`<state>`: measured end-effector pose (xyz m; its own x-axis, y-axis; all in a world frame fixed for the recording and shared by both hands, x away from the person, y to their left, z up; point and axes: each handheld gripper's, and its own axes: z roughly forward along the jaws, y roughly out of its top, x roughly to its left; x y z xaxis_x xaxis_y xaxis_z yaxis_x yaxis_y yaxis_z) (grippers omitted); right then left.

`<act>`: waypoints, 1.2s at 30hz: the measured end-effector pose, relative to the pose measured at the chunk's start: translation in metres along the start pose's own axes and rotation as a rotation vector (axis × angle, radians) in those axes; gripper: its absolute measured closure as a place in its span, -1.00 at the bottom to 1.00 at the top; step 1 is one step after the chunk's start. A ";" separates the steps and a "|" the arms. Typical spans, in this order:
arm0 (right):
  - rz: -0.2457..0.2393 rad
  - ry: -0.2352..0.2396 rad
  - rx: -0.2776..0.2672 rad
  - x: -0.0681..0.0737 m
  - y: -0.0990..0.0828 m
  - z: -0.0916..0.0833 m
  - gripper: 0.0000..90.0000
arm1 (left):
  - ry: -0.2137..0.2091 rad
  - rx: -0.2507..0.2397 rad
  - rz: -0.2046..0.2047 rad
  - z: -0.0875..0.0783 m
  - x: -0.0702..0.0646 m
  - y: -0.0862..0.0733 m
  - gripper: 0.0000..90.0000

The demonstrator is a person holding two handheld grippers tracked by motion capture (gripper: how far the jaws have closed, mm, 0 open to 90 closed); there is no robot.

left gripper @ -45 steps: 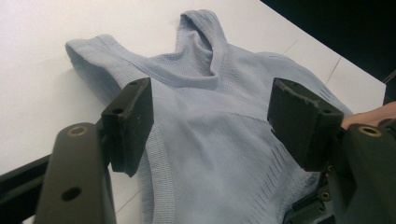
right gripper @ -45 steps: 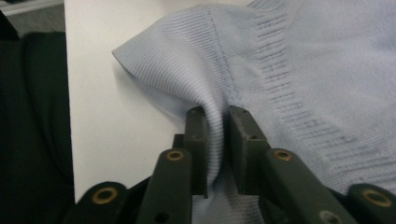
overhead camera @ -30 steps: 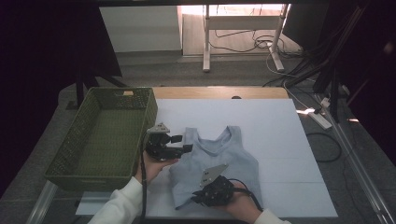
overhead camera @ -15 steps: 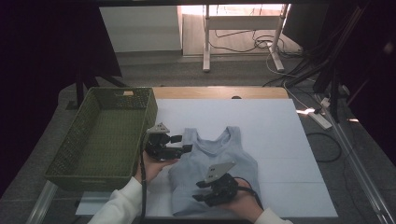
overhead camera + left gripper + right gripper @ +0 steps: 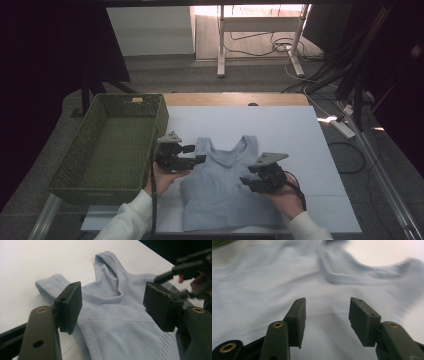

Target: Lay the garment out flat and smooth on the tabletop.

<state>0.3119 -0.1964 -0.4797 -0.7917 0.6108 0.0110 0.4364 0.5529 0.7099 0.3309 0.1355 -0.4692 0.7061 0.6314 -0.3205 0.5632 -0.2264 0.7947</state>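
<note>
With the light-blue tank top [image 5: 227, 187] lying flat mid-bench, neck at 12 o'clock, your left gripper [image 5: 196, 159] hangs jaws-apart at its 10 o'clock shoulder, while your right gripper [image 5: 246, 181], jaws just opened and empty, sits at 3 o'clock, likely repositioning for a fold.

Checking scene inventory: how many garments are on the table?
1. A light blue tank top lies flat on the white table, neckline away from the person, between the two grippers. The green basket to the left looks empty, though its near corner is hidden.
</note>
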 end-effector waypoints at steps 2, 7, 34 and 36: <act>0.024 -0.035 0.002 -0.011 -0.004 -0.004 0.04 | 0.000 0.000 0.001 0.000 0.000 0.000 -0.29; 0.084 -0.084 0.015 -0.031 -0.015 -0.013 0.02 | -0.001 0.001 0.001 0.000 0.000 0.000 -0.29; 0.199 -0.015 0.145 -0.059 -0.035 0.007 0.38 | -0.003 0.013 0.007 0.003 -0.002 0.000 -0.29; 0.203 0.021 0.145 -0.059 -0.035 0.008 0.61 | -0.004 0.013 0.007 0.004 -0.002 0.000 -0.29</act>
<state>0.3464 -0.2471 -0.5107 -0.6898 0.7064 0.1587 0.6427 0.4965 0.5834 0.3306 0.1313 -0.4705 0.7117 0.6270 -0.3168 0.5638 -0.2408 0.7900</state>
